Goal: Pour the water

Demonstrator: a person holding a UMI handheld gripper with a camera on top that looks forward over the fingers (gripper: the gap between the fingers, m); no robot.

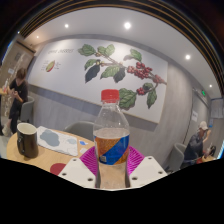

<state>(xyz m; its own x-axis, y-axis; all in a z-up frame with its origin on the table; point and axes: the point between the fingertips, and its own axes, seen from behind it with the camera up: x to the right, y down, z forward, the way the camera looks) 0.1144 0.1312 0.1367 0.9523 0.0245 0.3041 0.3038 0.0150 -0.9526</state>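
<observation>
A clear plastic bottle (111, 128) with a red cap and a blue and orange label stands upright between my fingers. It is partly filled with liquid. My gripper (111, 160) is shut on the bottle, with the magenta pads (90, 160) pressed on both sides of its lower part. The bottle is lifted above a round wooden table (55, 152). A dark mug (27, 141) stands on that table, to the left of the bottle and farther away.
A light blue sheet (49, 137) and white papers lie on the table beside the mug. A red round thing (58, 168) lies near the table's front. A person (14, 95) stands at the left. Another person (198, 143) sits at the right.
</observation>
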